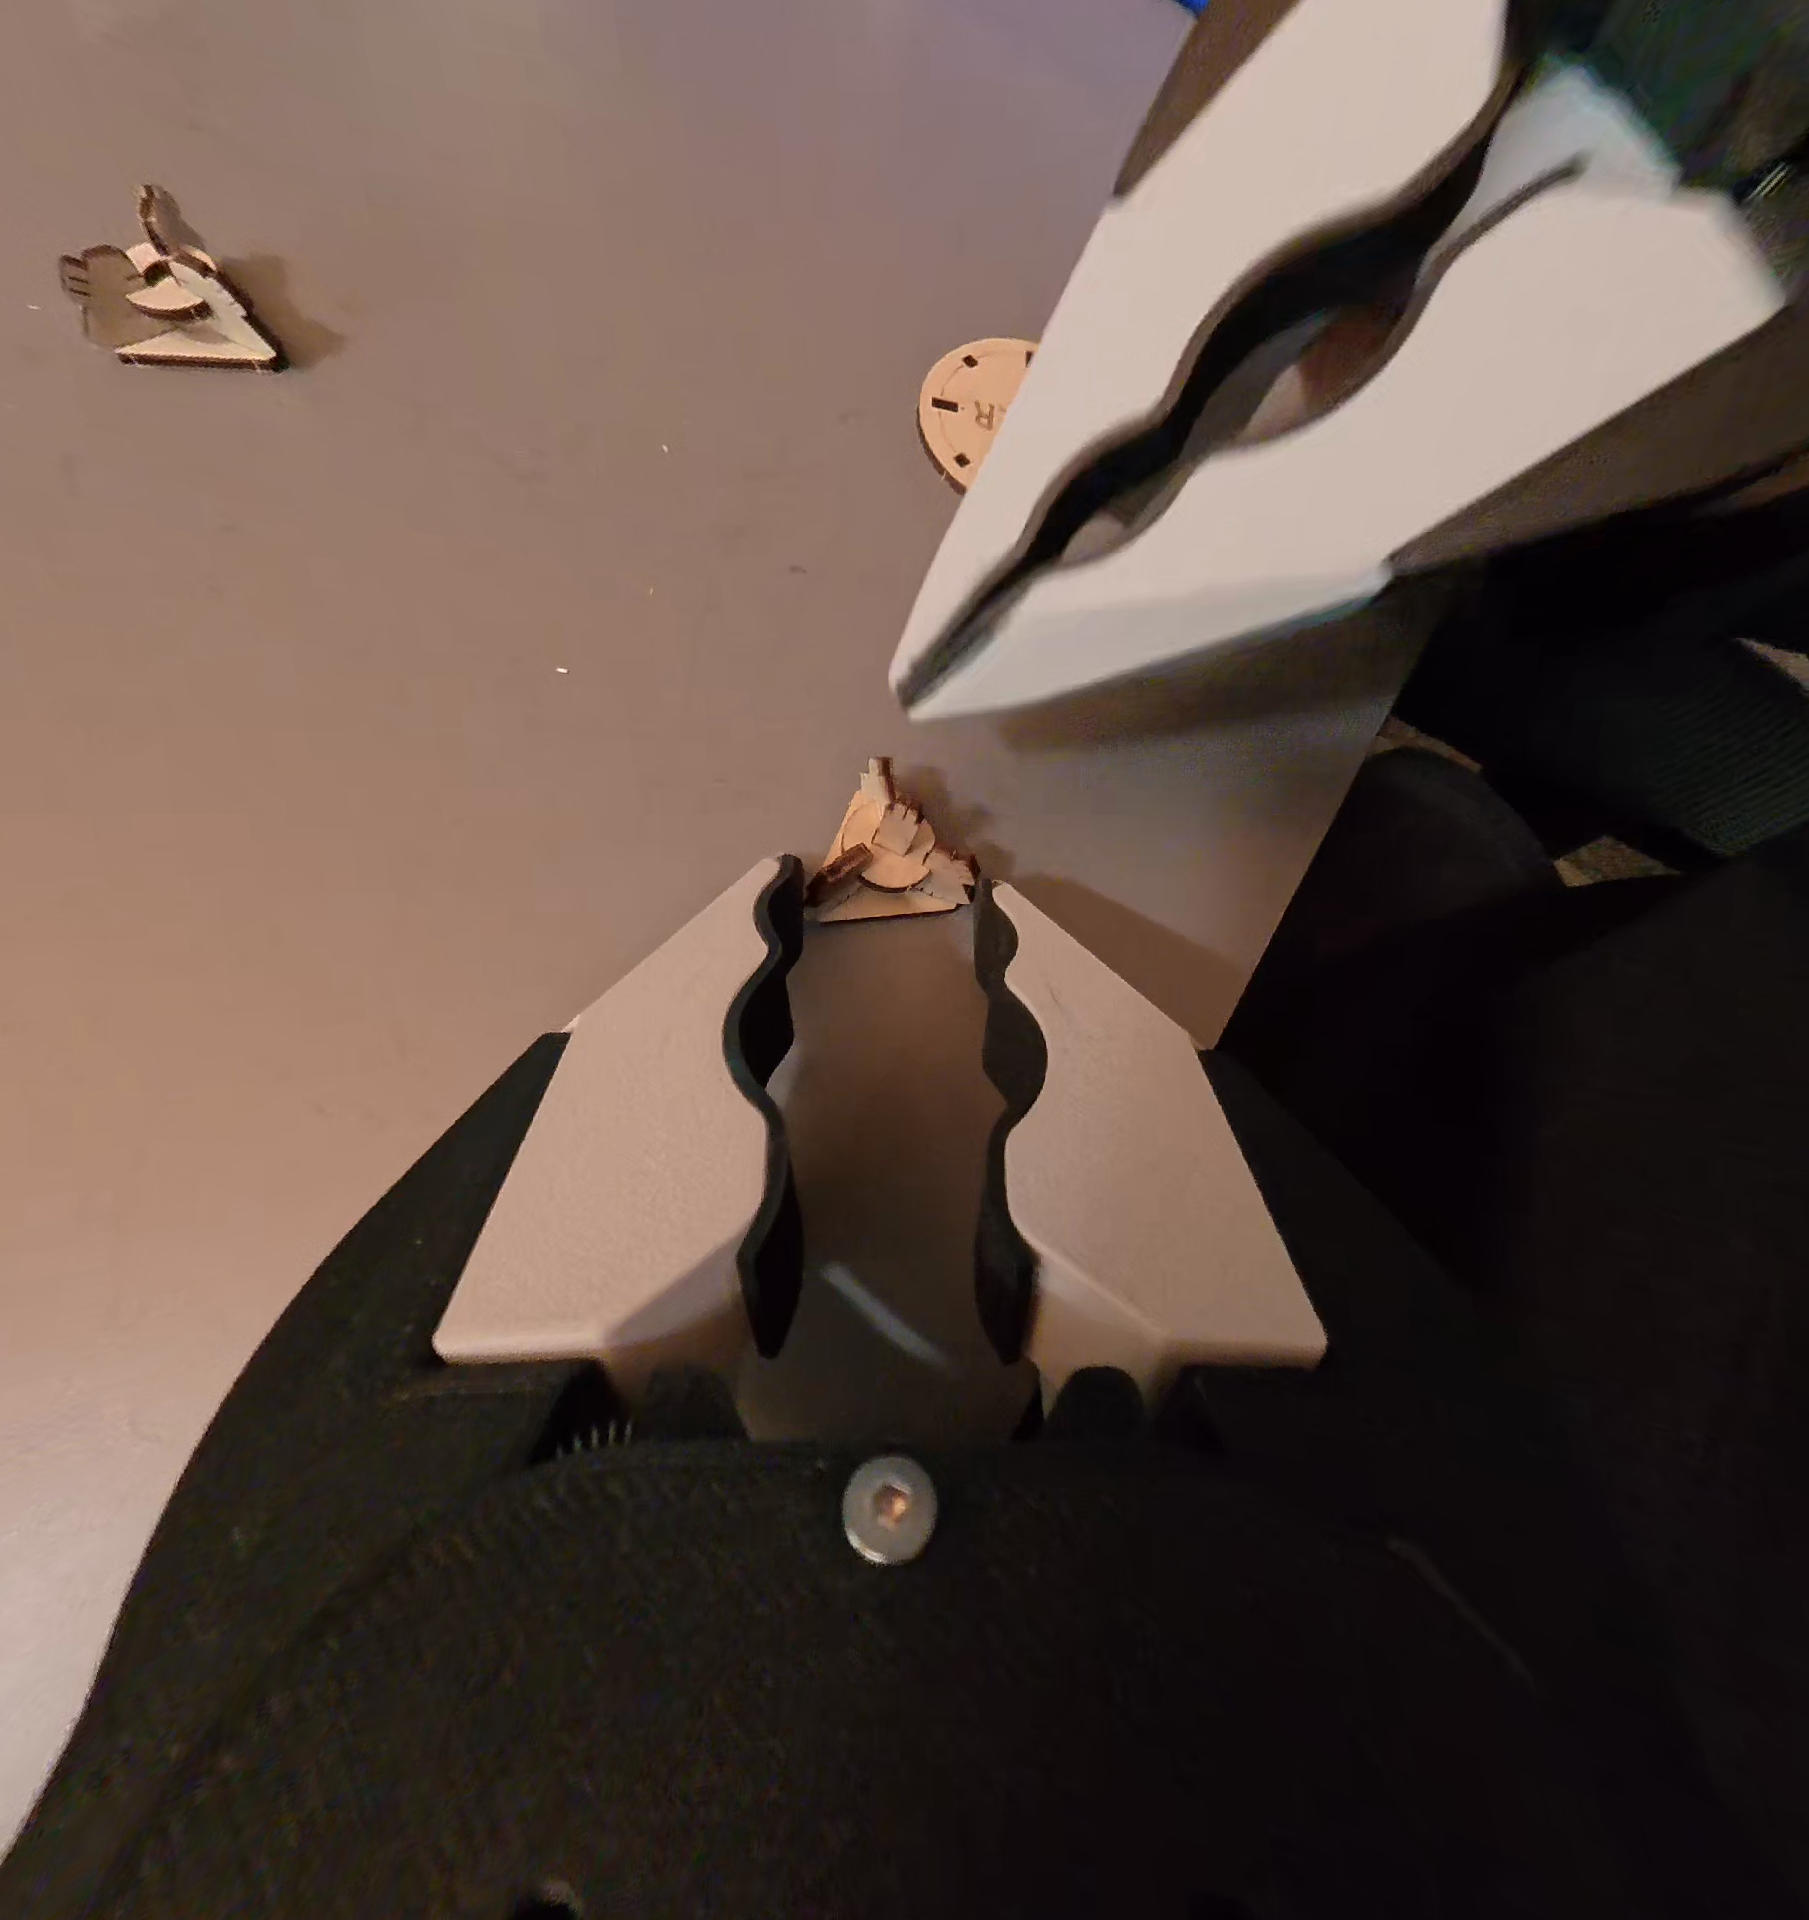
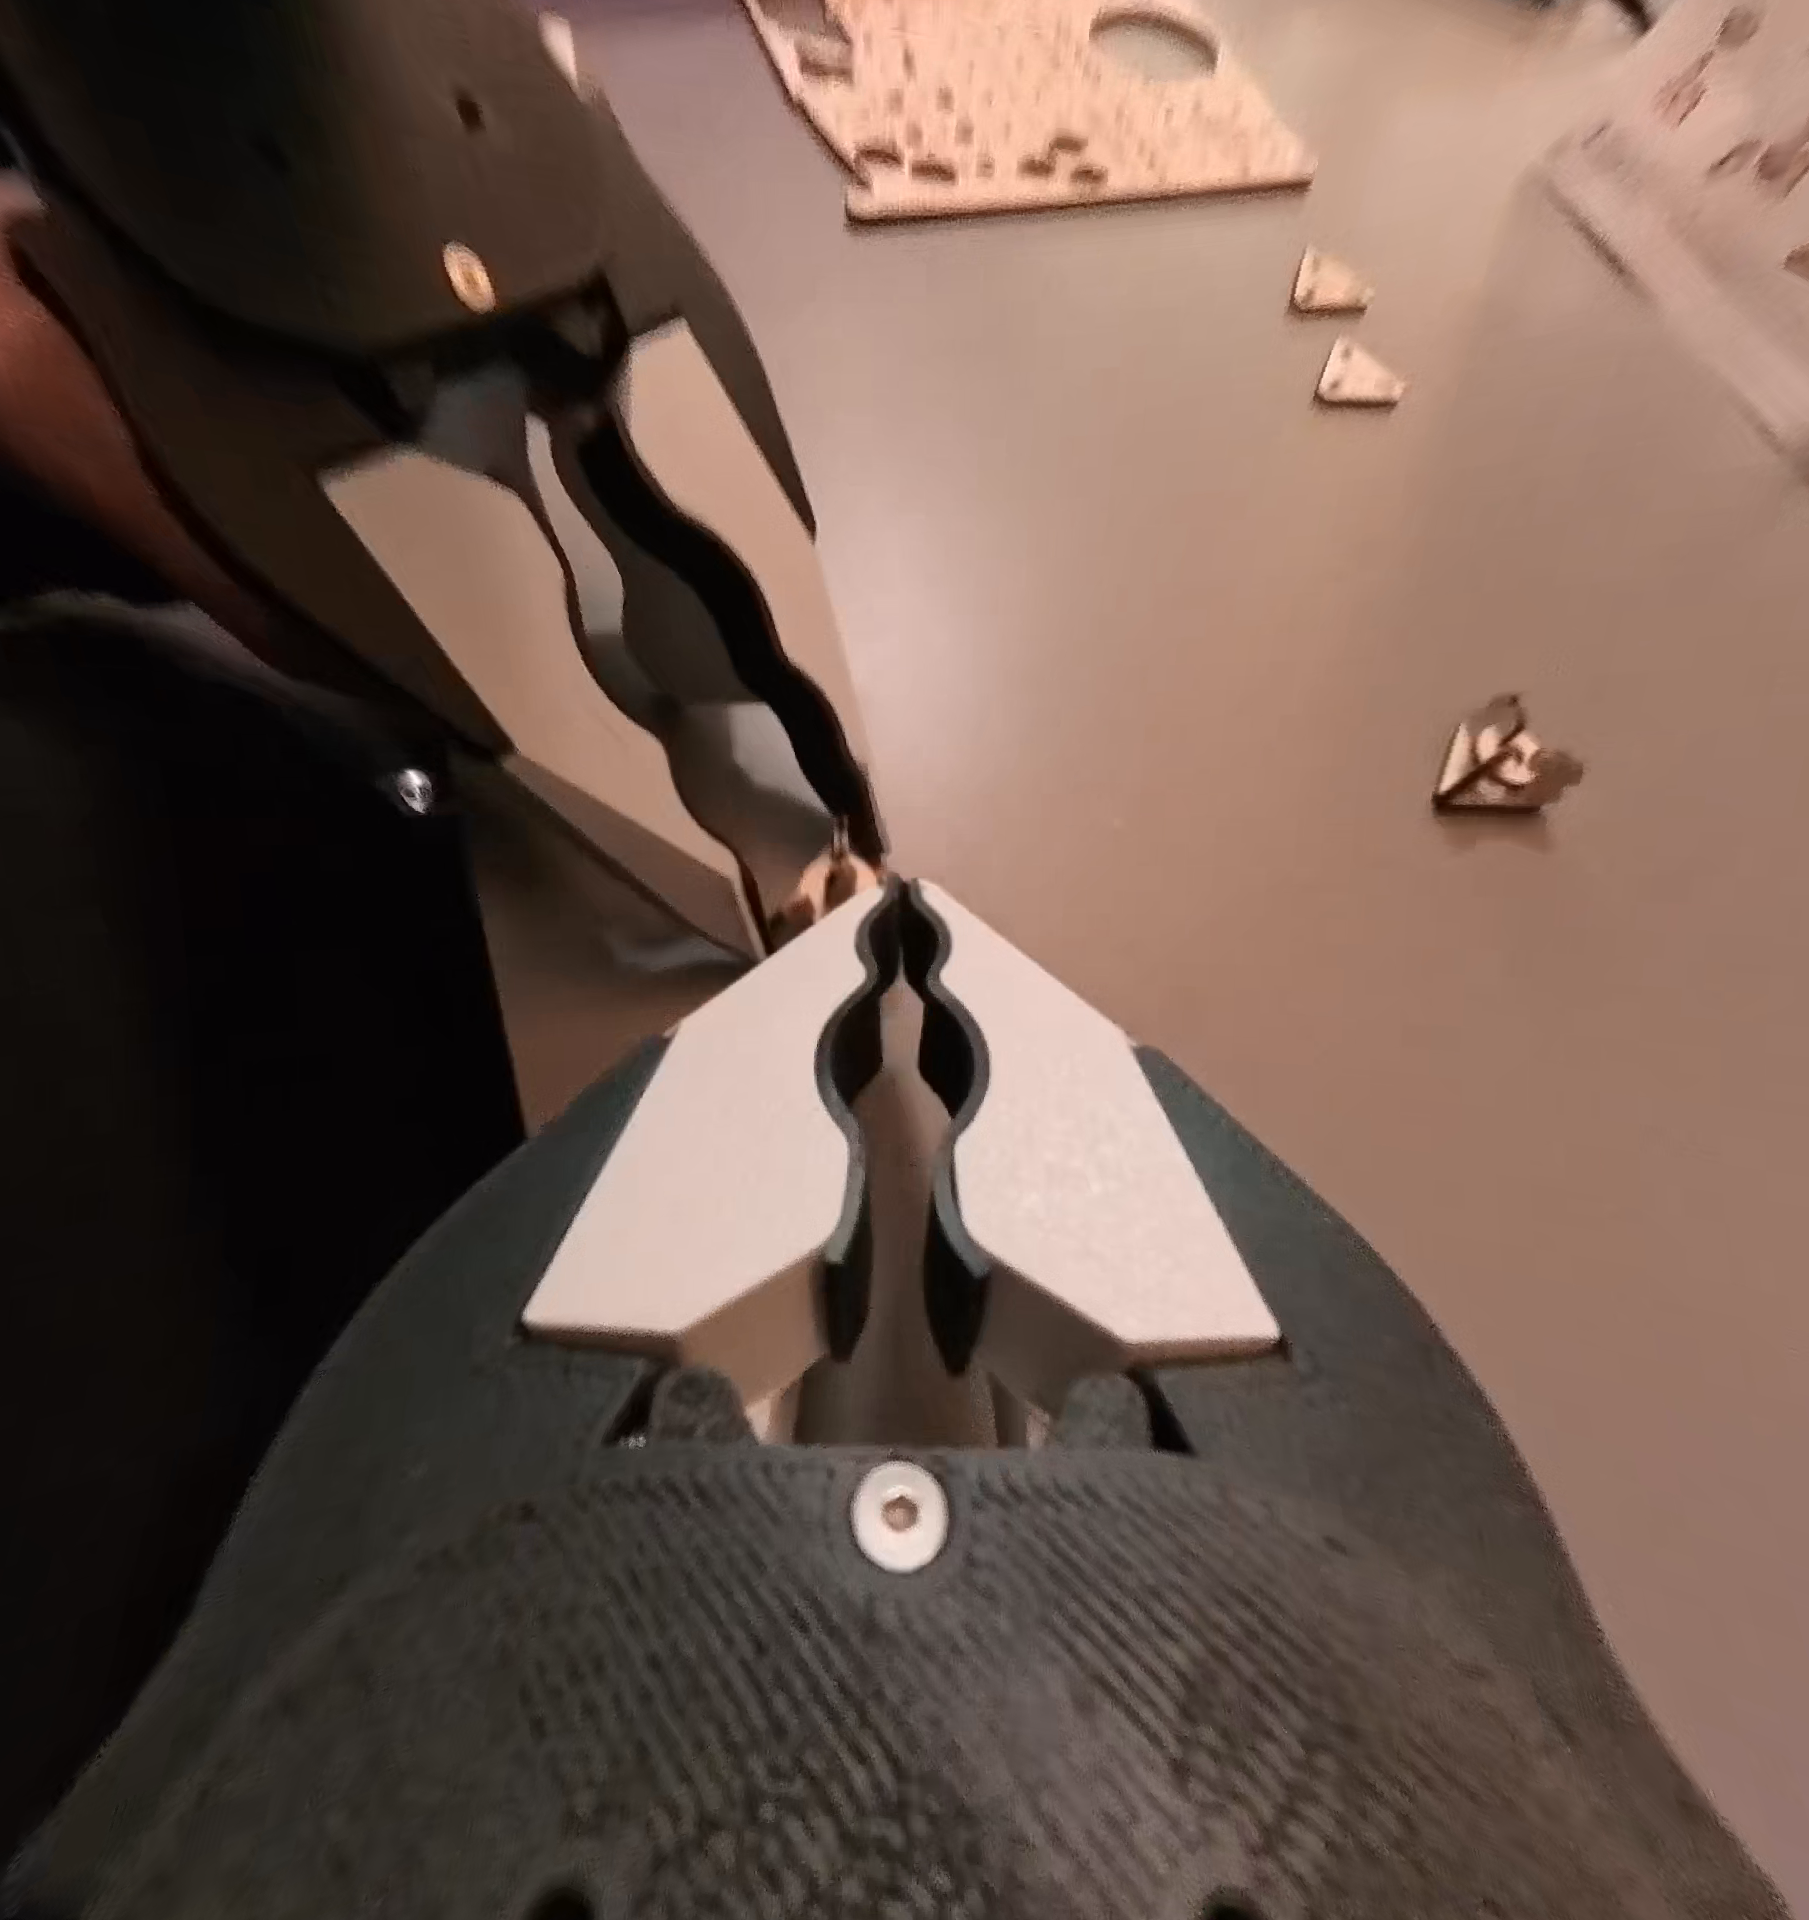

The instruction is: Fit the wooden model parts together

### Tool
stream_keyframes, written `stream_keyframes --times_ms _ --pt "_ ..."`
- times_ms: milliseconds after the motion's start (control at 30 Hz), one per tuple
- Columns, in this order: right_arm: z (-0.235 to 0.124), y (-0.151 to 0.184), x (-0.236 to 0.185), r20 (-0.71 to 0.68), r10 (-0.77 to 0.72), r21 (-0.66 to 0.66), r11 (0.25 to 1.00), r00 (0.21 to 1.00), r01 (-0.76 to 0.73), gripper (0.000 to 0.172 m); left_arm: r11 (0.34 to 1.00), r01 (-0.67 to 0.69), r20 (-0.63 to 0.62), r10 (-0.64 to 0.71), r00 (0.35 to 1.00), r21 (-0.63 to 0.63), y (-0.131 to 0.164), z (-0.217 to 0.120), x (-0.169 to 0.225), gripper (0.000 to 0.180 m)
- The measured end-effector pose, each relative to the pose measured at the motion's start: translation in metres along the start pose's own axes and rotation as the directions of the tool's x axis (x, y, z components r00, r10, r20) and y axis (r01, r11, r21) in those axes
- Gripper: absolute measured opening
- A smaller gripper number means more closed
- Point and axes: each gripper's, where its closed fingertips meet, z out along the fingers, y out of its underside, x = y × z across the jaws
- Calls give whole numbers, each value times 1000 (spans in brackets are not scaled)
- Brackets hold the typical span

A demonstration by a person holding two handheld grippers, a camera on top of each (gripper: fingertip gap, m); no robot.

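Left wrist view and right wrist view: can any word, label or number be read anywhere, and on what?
Round wooden disc: one engraved mark, not quoted here.
Printed sheet: too blurred to read.
Nothing else shows readable writing.

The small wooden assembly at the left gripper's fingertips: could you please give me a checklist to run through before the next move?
1. Left gripper clamped on the wooden assembly: ok, both fingertips press its sides.
2. Assembly in one piece: ok.
3. Right gripper shut with nothing in it: ok.
4. Right gripper clear of the assembly: ok, apart from it in the left wrist view.
5. Assembly lifted or resting on the table: cannot tell.
6. Second wooden assembly out of the way: ok, lying far off.
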Motion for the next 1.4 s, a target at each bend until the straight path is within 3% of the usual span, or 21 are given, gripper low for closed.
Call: stream_keyframes --times_ms 67,167,233,367,467,700,1100,1267,1400 --pt "-4 -14 3 -20 8 69 998 1000 -6 0 1000 0 0 0 1000 -1 0 0 0 32" --pt "16 11 -1 9 28 -31 999 1000 -28 1 1000 2 -5 -2 1000 -2 0 0 0 31" --pt "12 9 1 3 9 -45 999 1000 -8 0 1000 -2 -4 2 1000 -3 0 0 0 31" --pt "-2 -17 9 -38 6 70 998 999 -4 0 1000 -3 0 3 1000 -2 0 0 0 31" --pt "20 22 -2 25 24 -92 996 999 -21 0 1000 -1 0 1 1000 -5 1 0 0 29" --pt "-4 -7 16 -37 46 11 999 998 -46 0 1000 1 4 -1 1000 -1 0 0 -1 29" --pt "9 11 -38 146 46 -63 997 988 -37 0 997 72 -26 -71 997 12 11 -16 1 35" --pt "16 23 -13 0 -46 -131 990 999 46 0 999 48 -119 -47 992 10 12 -15 26 34" --pt "8 20 8 -108 -55 -106 993 993 44 0 1000 6 -190 -2 982 19 9 -14 47 34"
